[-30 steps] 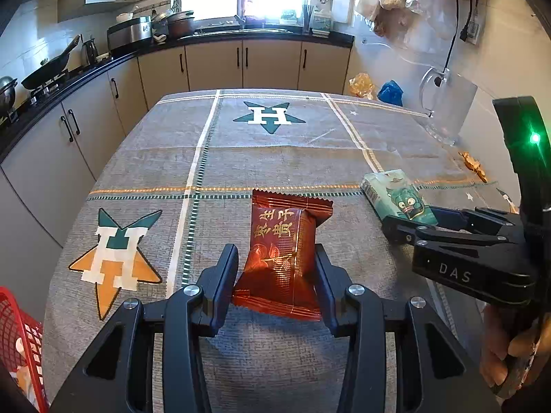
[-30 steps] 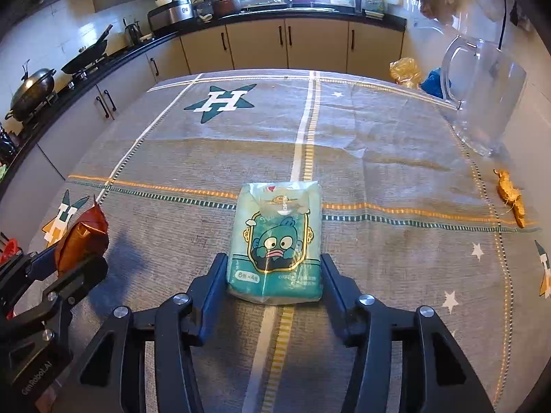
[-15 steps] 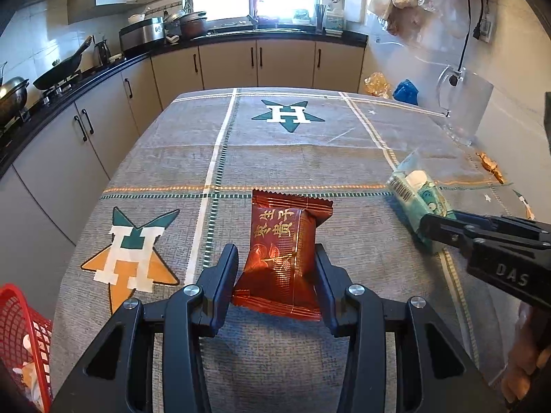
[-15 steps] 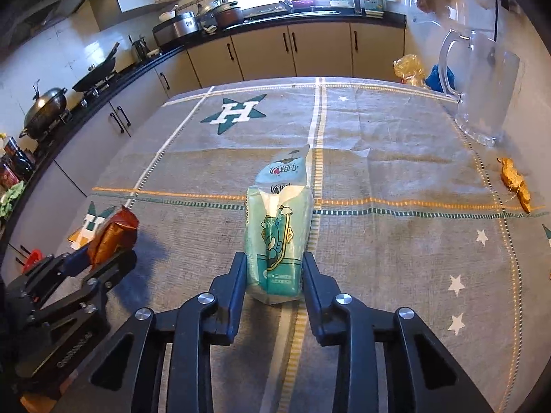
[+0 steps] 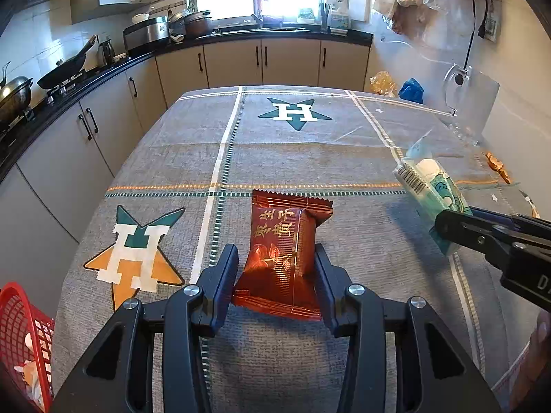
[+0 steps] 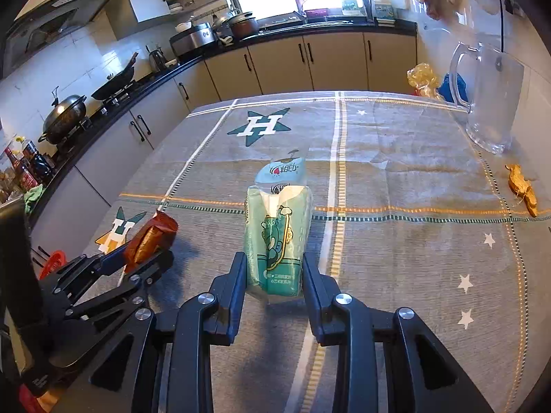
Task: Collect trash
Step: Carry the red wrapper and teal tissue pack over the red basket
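My left gripper (image 5: 275, 265) is shut on a red snack wrapper (image 5: 282, 251) with gold print and holds it above the grey tablecloth. The wrapper also shows in the right wrist view (image 6: 151, 235), with the left gripper (image 6: 144, 258) at the left. My right gripper (image 6: 273, 272) is shut on a teal tissue pack (image 6: 277, 234) with a cartoon face, squeezed and lifted off the table. The pack also shows in the left wrist view (image 5: 430, 189), held by the right gripper (image 5: 447, 230).
A red basket (image 5: 20, 337) with some scraps stands off the table's near left corner. A clear plastic jug (image 6: 489, 93) stands at the far right. An orange crumpled wrapper (image 6: 523, 189) lies near the right edge. Kitchen counters run along the left and back.
My right gripper has shut on the tissue pack and lifted it off the table. My left gripper has kept its hold on the red wrapper and risen.
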Demonstrator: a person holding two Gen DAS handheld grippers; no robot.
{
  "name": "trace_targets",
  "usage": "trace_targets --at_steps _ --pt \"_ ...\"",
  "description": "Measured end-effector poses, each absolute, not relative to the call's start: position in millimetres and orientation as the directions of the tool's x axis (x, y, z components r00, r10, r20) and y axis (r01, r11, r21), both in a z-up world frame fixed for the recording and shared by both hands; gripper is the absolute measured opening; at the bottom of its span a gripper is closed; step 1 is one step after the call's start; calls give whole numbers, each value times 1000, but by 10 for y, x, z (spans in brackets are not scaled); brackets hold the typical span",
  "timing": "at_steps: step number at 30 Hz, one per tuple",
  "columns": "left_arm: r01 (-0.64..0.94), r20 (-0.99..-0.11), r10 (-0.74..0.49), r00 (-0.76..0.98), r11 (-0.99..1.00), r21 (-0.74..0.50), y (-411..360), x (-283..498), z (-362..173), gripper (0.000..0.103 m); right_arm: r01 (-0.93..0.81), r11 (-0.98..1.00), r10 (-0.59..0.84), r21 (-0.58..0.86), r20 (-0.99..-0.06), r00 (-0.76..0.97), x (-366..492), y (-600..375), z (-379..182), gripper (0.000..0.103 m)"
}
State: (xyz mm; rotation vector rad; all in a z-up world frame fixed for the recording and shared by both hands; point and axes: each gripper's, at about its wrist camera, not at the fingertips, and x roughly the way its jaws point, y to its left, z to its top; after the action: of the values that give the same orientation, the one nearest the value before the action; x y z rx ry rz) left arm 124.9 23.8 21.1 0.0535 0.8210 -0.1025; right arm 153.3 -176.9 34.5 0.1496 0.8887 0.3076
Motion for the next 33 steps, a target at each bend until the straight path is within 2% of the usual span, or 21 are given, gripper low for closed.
trace_targets --at_steps 33 --pt "-10 -682 17 731 1000 14 455 1226 330 42 -241 945 326 222 -697 639 1323 -1668 521 34"
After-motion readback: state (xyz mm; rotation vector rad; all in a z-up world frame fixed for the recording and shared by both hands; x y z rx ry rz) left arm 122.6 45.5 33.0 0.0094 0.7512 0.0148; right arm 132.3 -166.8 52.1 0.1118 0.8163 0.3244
